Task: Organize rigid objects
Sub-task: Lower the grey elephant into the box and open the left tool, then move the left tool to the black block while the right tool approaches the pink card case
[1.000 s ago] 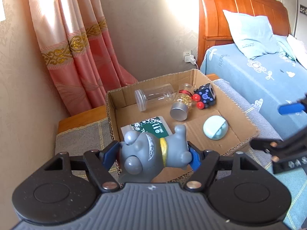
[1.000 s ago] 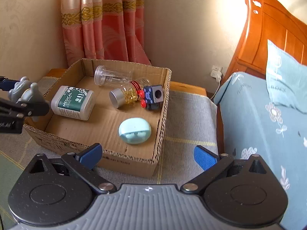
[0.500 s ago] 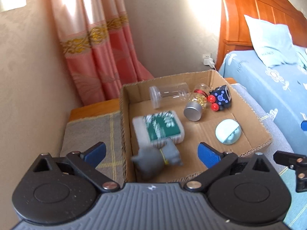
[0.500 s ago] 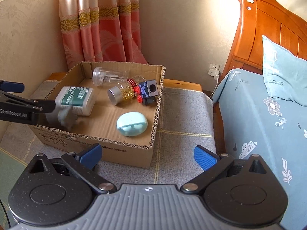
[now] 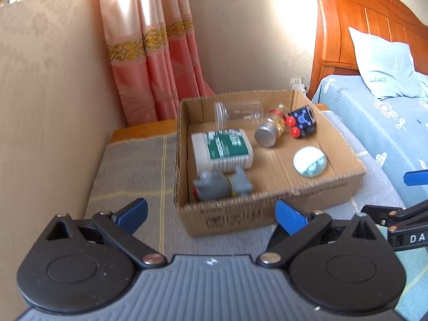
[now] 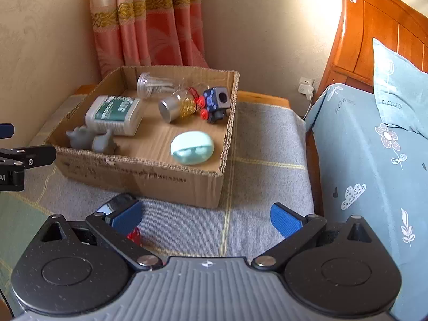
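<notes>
A cardboard box (image 5: 270, 211) (image 6: 149, 179) sits on a grey cloth. In it lie a grey toy figure (image 5: 222, 184) (image 6: 91, 139) at the near left corner, a white bottle with a green label (image 5: 222, 148) (image 6: 115, 112), a clear jar (image 5: 238, 111), a small jar of gold beads (image 5: 270, 131), a dark blue cube with red knobs (image 5: 302, 123) (image 6: 214, 101) and a pale blue round case (image 5: 310, 161) (image 6: 192, 147). My left gripper (image 5: 211, 214) is open and empty, just in front of the box. My right gripper (image 6: 206, 216) is open and empty, in front of the box.
A small red and blue object (image 6: 128, 222) lies on the cloth, partly hidden behind my right gripper's left finger. A bed with a blue sheet (image 6: 374, 147) and a wooden headboard (image 5: 361, 26) stands on the right. A pink curtain (image 5: 152, 53) and a wall are behind the box.
My left gripper opened and let the grey toy figure drop into the near left corner of the box, then drew back. My right gripper also drew back from the box.
</notes>
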`<state>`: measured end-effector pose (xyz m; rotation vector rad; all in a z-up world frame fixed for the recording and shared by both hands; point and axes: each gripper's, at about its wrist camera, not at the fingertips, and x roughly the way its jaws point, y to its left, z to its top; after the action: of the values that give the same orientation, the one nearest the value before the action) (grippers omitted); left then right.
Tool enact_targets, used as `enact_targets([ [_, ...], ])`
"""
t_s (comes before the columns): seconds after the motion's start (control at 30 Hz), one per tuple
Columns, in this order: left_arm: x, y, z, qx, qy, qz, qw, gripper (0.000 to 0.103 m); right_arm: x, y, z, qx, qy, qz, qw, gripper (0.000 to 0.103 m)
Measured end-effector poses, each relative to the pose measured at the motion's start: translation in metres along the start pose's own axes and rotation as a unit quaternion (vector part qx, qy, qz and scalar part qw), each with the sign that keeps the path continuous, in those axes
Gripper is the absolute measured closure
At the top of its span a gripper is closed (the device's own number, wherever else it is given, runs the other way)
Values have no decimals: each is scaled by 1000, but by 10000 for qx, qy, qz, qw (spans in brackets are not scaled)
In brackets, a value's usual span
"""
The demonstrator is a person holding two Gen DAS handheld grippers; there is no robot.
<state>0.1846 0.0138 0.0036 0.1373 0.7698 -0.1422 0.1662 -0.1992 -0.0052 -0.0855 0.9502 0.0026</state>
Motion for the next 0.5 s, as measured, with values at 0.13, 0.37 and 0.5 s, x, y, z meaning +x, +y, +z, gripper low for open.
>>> enact_targets([
  [0.13, -5, 1, -16, -68, 84, 43, 9999, 1, 3, 1, -16, -129, 105, 94, 9998, 0],
  [0.37, -11, 5, -38, -219, 93, 90, 9997, 1, 18, 7, -47, -143, 473, 378, 9981, 0],
  [0.5, -11, 6, -48, -276, 118, 29, 9995, 1, 27, 20, -56, -308, 552, 390, 9972, 0],
])
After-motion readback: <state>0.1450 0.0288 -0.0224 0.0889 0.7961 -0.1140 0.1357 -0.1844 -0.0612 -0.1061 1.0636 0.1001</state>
